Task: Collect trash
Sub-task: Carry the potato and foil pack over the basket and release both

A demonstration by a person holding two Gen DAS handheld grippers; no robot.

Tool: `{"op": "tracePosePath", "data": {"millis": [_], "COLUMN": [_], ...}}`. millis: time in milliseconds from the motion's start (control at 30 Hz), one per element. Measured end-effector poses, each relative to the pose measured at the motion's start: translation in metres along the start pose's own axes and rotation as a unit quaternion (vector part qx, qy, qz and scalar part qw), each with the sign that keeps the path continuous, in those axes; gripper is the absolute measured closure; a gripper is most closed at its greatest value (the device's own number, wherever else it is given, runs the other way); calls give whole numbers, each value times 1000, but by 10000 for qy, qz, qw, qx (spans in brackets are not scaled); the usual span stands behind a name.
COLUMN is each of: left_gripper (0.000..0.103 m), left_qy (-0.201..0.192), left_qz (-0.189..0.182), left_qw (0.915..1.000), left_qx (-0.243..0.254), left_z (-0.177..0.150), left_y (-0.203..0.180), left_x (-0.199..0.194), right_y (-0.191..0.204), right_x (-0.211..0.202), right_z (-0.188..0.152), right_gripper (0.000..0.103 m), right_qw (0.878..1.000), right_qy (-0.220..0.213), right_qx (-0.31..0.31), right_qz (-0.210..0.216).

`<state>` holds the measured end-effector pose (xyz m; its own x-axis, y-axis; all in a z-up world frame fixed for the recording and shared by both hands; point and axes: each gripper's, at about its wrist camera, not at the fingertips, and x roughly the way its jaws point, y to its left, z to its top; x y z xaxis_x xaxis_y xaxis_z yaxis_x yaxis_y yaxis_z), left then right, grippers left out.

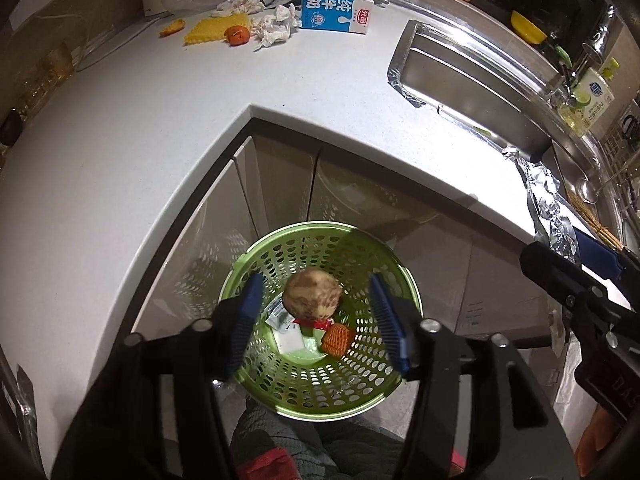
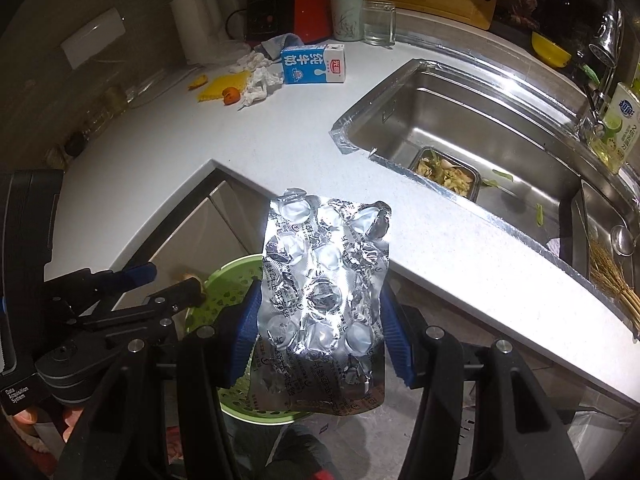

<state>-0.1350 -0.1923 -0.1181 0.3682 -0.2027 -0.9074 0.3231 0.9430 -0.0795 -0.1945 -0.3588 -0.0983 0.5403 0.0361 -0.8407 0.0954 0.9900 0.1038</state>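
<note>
Foil blister pack (image 2: 324, 280) (crumpled, emptied) above green basket (image 2: 228, 280)

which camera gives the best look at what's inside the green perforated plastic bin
The left wrist view: it looks straight down into the green perforated plastic bin, showing wrappers and an orange mesh piece at its bottom. In the right wrist view the silver foil blister sheet covers most of the bin.

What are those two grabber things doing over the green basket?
A person is clearing kitchen trash with a gripper in each hand. The left gripper is open above the green basket, and a brown lump sits between its jaws without touching them, just above the basket. The right gripper is shut on a silver pill sheet, holding it over the basket. More trash waits on the counter: a milk carton and crumpled tissues.
</note>
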Motion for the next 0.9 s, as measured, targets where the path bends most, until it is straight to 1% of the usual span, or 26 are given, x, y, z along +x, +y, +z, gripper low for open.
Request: {"op": "tracePosePath", "data": {"millis": [33,67,133,233,600,800,900], "left_gripper": [35,35,30,29,27,26,26], "left_qy": [-64,-117,-148,-185,-310,-348,-355], "left_qz": [56,82,108,176,416,587,660], "left_qw": [10000,9999,9998,9997,9985,9971,9960], "left_qx": [2,26,70,58,-187,-351,-493], "left_z": [0,0,0,1,7,8,9], "left_y": [-1,-2,-4,-4,12,27,38], "left_x": [-2,-5,-9,-12,-22,-25,-26], "right_y": [-1,-1,-2,-3,2,15,26], "right_x": [0,0,0,-2,3,15,23], "right_z": [-1,-2,-2,-2,-2,-7,-9], "right_gripper": [46,46,46,46,46,46,43], "right_qw": [10000,10000,10000,9999,9996,9984,9960], "right_qy": [3,2,2,-17,19,219,391], "right_qx": [-3,1,-2,-23,-159,-368,-605], "right_qz": [14,26,57,99,244,381,520]}}
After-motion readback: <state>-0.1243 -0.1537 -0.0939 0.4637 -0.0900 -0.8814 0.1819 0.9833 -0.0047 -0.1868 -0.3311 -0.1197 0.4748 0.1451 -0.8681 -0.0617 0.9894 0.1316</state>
